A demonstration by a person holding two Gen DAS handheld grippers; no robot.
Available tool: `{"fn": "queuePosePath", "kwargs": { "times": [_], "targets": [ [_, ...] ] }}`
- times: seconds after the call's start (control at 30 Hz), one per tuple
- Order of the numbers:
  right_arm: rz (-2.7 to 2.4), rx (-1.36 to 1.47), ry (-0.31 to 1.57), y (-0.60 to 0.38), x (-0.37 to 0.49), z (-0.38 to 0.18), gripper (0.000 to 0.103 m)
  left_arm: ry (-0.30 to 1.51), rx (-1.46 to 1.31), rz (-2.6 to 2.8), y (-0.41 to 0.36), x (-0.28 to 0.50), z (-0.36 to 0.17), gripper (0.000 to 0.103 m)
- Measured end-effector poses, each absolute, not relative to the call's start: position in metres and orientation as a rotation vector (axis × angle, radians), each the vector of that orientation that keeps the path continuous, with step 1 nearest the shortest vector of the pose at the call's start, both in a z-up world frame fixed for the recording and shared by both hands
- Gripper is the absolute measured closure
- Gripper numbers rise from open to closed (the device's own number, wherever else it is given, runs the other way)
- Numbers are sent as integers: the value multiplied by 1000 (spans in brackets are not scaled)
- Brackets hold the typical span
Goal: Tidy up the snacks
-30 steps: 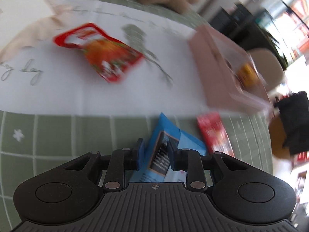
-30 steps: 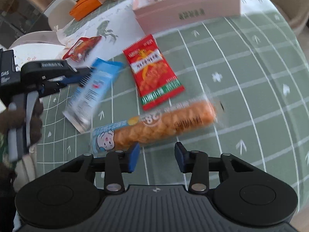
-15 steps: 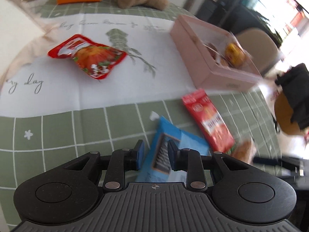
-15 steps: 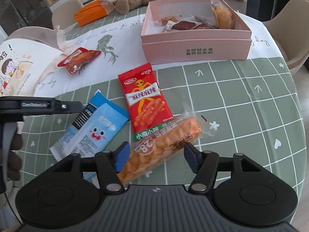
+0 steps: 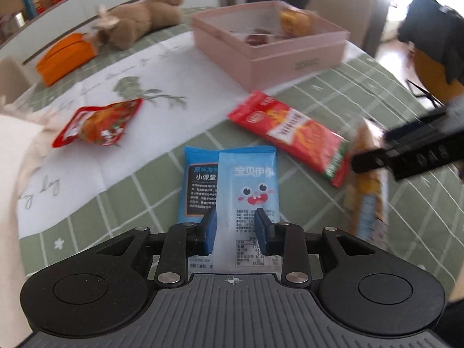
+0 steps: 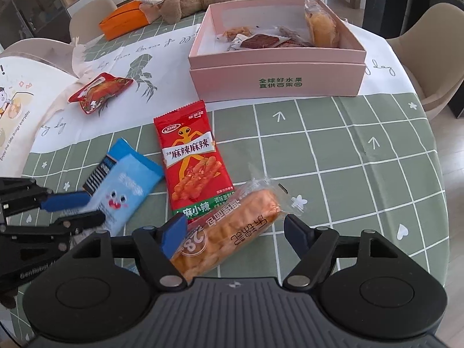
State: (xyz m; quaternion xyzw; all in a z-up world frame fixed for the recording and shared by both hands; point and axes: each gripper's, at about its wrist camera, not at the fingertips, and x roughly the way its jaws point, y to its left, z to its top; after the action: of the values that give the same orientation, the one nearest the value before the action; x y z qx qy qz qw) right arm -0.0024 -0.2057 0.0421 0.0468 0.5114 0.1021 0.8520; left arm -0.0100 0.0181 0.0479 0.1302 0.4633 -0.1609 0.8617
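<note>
The right wrist view shows green writing on the pink box (image 6: 275, 69); the left view blurs it. The left gripper (image 5: 235, 230) has just been opening, its jaws apart around the blue snack pack (image 5: 249, 185) lying on the counter (image 6: 348, 150). The right gripper (image 6: 235, 229) has been opening too, released around the orange snack bag (image 6: 229, 232) beside the red packet (image 6: 191, 156). The bag's near end is hidden.

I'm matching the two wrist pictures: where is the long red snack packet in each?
Left wrist: long red snack packet right of centre, slanting down to the right.
Right wrist: the packet centre, standing lengthwise.
Shared landmark: pink box beyond its far end in both.
</note>
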Motion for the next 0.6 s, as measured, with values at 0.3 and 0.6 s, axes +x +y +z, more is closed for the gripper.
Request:
{"fn": "queuePosePath", "kwargs": {
  "times": [0.3, 0.6],
  "targets": [
    [197, 64, 1068, -200, -7, 43, 29, 1031, 5, -318, 50, 21, 54, 69],
    [206, 68, 1073, -196, -20, 44, 29, 905, -522, 45, 149, 112, 66, 70]
  ]
}}
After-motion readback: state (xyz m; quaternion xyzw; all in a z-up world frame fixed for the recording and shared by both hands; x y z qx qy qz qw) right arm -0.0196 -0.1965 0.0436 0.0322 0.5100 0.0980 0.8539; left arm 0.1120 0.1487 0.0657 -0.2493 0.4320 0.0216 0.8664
